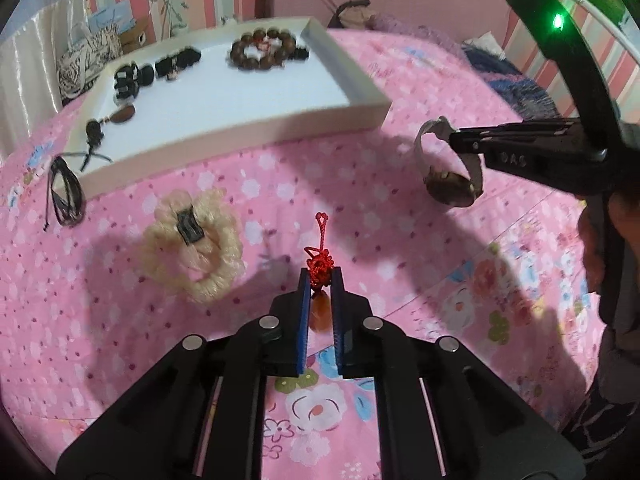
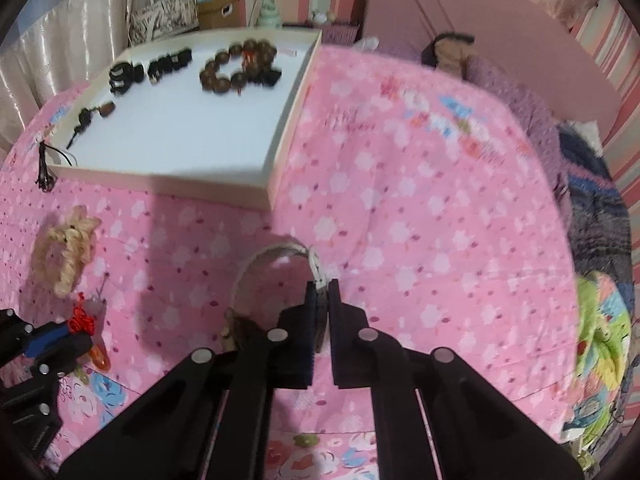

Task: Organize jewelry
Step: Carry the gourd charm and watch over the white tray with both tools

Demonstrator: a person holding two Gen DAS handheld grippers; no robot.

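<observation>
My left gripper (image 1: pixel 320 276) is shut on a red knotted cord charm (image 1: pixel 319 266) with an orange pendant (image 1: pixel 321 310) hanging between the fingers, just above the pink bedspread. The same charm (image 2: pixel 82 322) shows at the lower left of the right wrist view. My right gripper (image 2: pixel 322 290) is shut on the white strap of a wristwatch (image 2: pixel 276 258), whose brown face (image 2: pixel 236 330) hangs at the left. In the left wrist view the watch (image 1: pixel 448 184) hangs from the right gripper (image 1: pixel 454 138). A white tray (image 1: pixel 240 124) holds a brown bead bracelet (image 1: pixel 262 50) and dark pieces.
A cream fluffy scrunchie (image 1: pixel 196 244) with a dark clip lies left of the charm. A black cord (image 1: pixel 66 196) lies by the tray's near left corner. A purple and blue knitted blanket (image 2: pixel 592 216) lies at the right. The floral bedspread (image 2: pixel 420 200) covers everything.
</observation>
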